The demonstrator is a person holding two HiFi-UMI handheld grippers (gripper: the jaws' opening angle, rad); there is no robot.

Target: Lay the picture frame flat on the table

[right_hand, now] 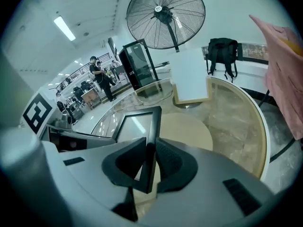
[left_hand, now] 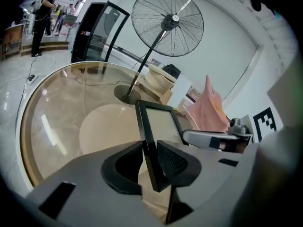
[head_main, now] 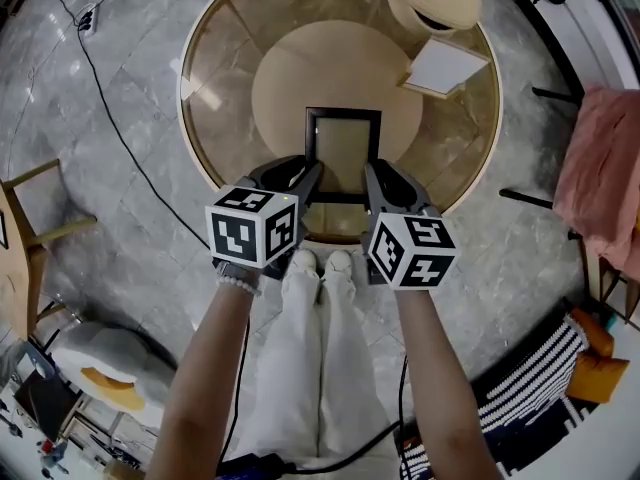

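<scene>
Grey marble floor is running all round 1 round glass table (head_main: 215,88), w/ the near rim sitting just ahead of the person's feet. 1 big pedestal fan (left_hand: 167,21) is standing past the table; only the gripper views are showing it. 1 black backpack (right_hand: 222,51) is appearing in the R gripper view alone.

2 frames:
- A black picture frame (head_main: 343,148) is sitting over the table's near-ctr part.
- A light wooden frame (head_main: 447,66) is sitting far right near the rim, well apart from the black one.

Bare glass is lying open left of the black frame & beyond it.

2 grippers:
- L gripper (head_main: 308,168) is clamping the black frame's left edge, jaws closed on it.
- R gripper (head_main: 372,173) is gripping the right edge the same way.

No view is showing whether the frame's far edge is touching the glass.
</scene>
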